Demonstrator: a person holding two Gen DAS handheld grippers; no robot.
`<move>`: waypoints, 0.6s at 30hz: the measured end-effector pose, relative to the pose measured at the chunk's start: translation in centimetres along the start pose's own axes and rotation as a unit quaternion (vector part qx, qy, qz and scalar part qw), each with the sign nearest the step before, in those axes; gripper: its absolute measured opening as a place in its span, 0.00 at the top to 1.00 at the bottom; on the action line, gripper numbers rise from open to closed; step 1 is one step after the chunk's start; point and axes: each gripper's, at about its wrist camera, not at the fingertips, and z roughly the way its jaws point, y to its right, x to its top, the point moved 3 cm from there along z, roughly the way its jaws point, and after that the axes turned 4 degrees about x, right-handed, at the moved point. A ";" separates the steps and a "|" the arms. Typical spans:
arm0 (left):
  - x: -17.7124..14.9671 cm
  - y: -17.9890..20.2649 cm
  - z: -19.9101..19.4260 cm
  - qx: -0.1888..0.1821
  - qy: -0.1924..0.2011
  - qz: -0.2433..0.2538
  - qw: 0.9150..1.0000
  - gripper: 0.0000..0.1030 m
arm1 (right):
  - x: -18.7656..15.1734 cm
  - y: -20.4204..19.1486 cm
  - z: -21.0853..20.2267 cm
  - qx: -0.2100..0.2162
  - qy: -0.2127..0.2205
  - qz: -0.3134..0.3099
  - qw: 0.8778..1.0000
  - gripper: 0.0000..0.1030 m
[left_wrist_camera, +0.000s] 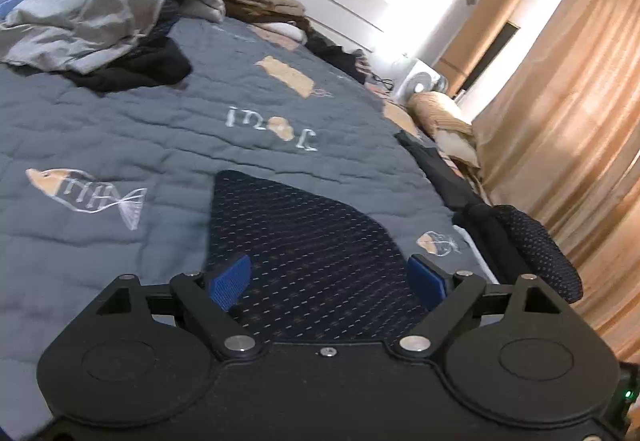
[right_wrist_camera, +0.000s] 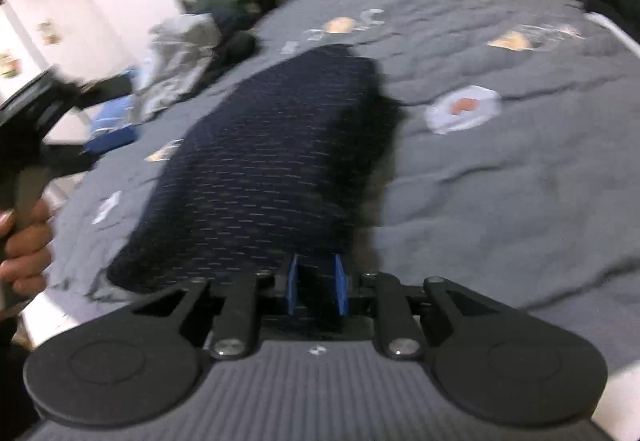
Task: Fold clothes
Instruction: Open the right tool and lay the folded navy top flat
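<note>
Gripper states were read from the two wrist views. On the left, the left gripper (left_wrist_camera: 328,281) was seen spread wide, its blue pads (left_wrist_camera: 230,281) well apart and nothing clamped between them; it hung above the near part of the navy patterned garment (left_wrist_camera: 296,225), which lay flat on the grey quilted bedspread (left_wrist_camera: 100,121). From this gripper the garment ran straight ahead and narrowed to a far corner, so its long axis was judged to point away from the holder, toward the loose pile of clothes (left_wrist_camera: 92,9) heaped well beyond it at the far left. A rolled bit of the same dotted cloth could be made out near the right edge of the bed, though whether it belonged to the same piece could not be told.

Further right, the right gripper (right_wrist_camera: 316,289) was seen nearly closed, only a narrow gap left between its pads. It sat at the near right corner of the garment (right_wrist_camera: 260,161); whether cloth was pinched in that gap could not be settled, as the view was blurred. A hand (right_wrist_camera: 24,245) on the other tool's handle showed at the left edge.

The right gripper was judged nearer to the garment's hem. Whether the flat, narrow shape was a finished fold or one partly made could not be decided.
</note>
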 end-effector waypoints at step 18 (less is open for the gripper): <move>-0.2 -2.4 -2.6 0.017 -0.004 0.026 1.000 0.14 | 9.5 0.0 -0.1 0.094 0.092 0.011 0.991 0.58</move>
